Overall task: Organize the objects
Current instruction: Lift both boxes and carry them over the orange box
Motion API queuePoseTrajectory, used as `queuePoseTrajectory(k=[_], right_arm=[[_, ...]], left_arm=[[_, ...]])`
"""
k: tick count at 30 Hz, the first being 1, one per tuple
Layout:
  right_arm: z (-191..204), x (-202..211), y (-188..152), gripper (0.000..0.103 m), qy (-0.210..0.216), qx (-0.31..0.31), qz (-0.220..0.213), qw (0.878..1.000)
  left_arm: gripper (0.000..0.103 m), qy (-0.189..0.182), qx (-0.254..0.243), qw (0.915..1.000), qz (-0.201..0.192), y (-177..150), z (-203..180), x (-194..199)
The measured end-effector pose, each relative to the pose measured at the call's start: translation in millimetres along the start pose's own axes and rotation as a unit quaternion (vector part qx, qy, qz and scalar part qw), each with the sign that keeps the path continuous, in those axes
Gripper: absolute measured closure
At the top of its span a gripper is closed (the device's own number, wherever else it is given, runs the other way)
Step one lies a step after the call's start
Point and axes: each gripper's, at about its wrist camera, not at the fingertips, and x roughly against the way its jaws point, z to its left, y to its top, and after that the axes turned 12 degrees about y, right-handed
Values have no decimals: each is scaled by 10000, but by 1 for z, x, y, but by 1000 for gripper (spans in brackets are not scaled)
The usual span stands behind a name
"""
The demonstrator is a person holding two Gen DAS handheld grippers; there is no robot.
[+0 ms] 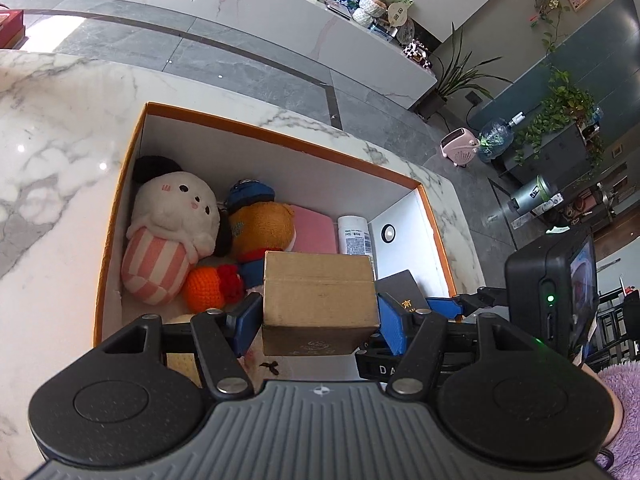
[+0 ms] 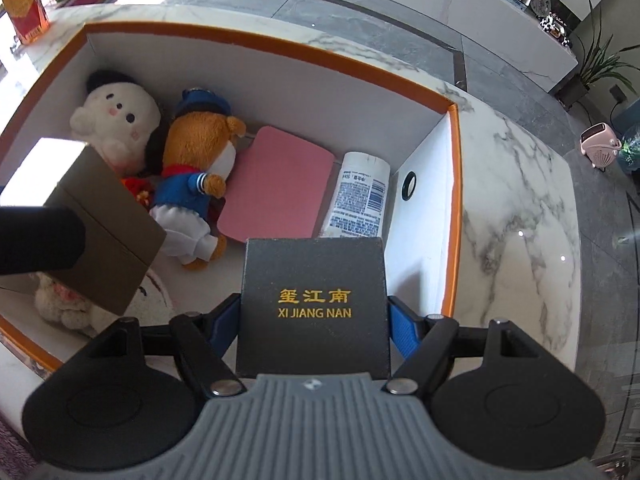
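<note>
A brown cardboard box (image 1: 318, 300) hangs over the orange-rimmed storage box (image 1: 260, 130), with my left gripper (image 1: 316, 316) shut on its sides. My right gripper (image 2: 314, 322) is shut on a black box (image 2: 314, 304) with gold lettering, held above the storage box (image 2: 260, 46) near its right wall. Inside lie a white plush (image 1: 176, 208), a brown bear plush in blue clothes (image 2: 196, 160), an orange knitted toy (image 1: 204, 288), a pink pad (image 2: 276, 188) and a white bottle (image 2: 360, 196). The brown box (image 2: 100, 232) also shows at the left of the right wrist view.
The storage box stands on a white marble table (image 1: 52, 152) (image 2: 516, 200). A red and yellow carton (image 2: 26, 6) sits on the table's far left corner. Beyond the table are grey floor tiles, a low white cabinet (image 1: 360, 52), potted plants and a pink heater (image 1: 460, 148).
</note>
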Motion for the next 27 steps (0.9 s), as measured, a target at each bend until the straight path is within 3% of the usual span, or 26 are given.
queuePoseTrajectory(k=[9, 11, 16, 19, 23, 27], right_arm=[[8, -22, 3, 26, -376, 272, 487, 9977], [8, -20, 2, 19, -394, 320, 517, 9974], [1, -8, 9, 19, -197, 357, 411, 9983], [7, -5, 11, 23, 69, 819, 291, 9962], [15, -19, 14, 41, 167, 1439, 559, 9879], [18, -35, 18, 31, 117, 1928, 719, 9785]], left_arm=[[32, -180, 94, 9997, 117, 4, 9, -8], [32, -186, 103, 9997, 142, 5, 10, -12], [32, -208, 152, 9996, 126, 7, 14, -14], [32, -205, 193, 9996, 85, 8, 16, -12], [32, -170, 195, 9997, 40, 10, 16, -11], [32, -179, 158, 9997, 71, 11, 15, -12]])
